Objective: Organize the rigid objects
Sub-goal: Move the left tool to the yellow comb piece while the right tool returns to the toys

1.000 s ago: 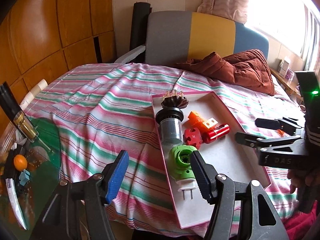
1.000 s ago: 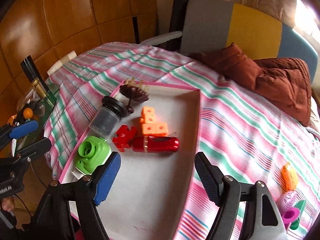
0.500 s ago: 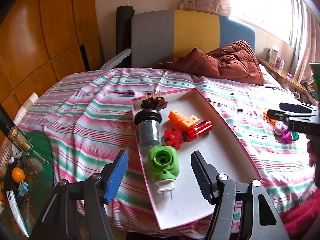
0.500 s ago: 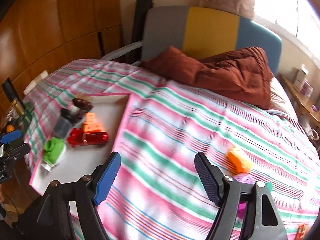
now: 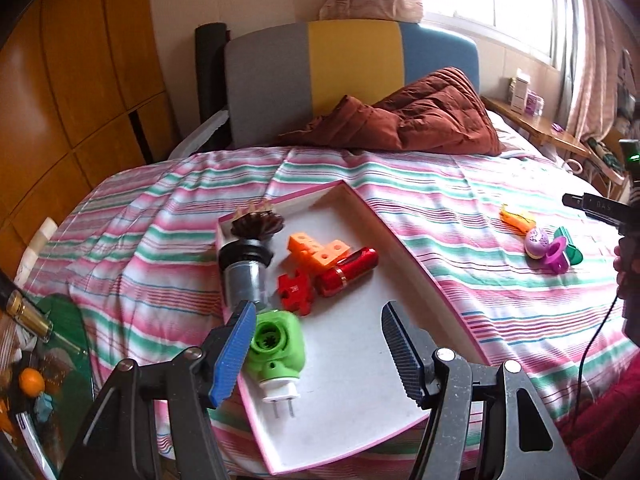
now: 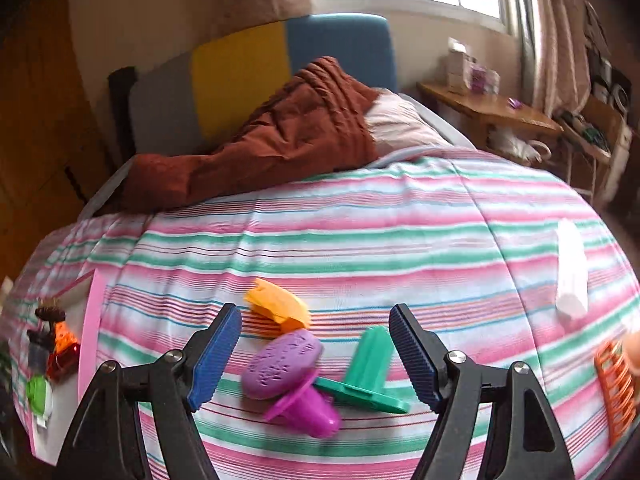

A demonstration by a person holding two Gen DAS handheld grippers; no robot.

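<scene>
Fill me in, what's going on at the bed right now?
A person with two handheld grippers is sorting small rigid items into a pink-rimmed tray on the striped bedspread. The tray already holds a green plug-in device, a red cylinder, orange blocks and more. The right gripper, open and empty, hovers over a loose cluster: a purple egg-shaped piece, a green piece and an orange piece. The left gripper hangs open over the tray.
</scene>
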